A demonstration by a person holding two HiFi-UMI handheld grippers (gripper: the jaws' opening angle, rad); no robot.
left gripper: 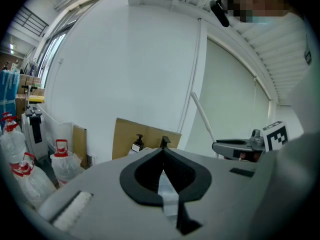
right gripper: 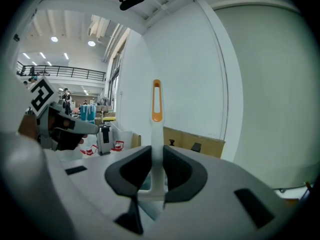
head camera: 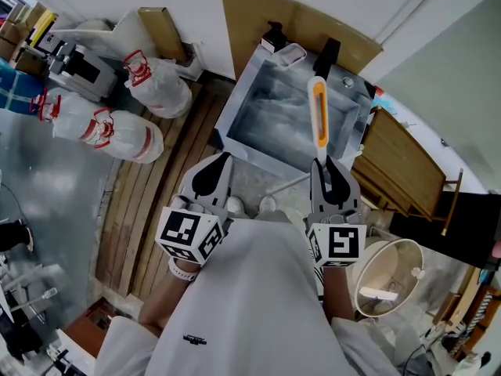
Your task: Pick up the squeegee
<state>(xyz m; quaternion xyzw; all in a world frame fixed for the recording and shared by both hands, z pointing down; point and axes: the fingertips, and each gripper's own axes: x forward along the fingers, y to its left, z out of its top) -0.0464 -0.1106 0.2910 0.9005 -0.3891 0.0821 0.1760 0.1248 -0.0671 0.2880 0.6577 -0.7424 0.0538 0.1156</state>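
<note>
The squeegee (head camera: 318,120) has a white handle with an orange grip end. My right gripper (head camera: 323,167) is shut on the white neck, and the handle points away from me over the metal sink (head camera: 235,108). In the right gripper view the squeegee (right gripper: 157,109) stands upright between the black pads of my right gripper (right gripper: 157,151), and its wide head sits low behind them. My left gripper (head camera: 221,161) hovers beside it at the sink's near left corner. The left gripper view shows my left gripper (left gripper: 163,152) with its pads closed together and nothing held.
Cardboard (head camera: 258,18) leans on the wall behind the sink, with a black pump bottle (head camera: 273,35) at the rim. Bagged water jugs (head camera: 125,131) lie left on wooden slats (head camera: 168,178). A white bucket (head camera: 391,276) stands at the right, by a wooden board (head camera: 403,163).
</note>
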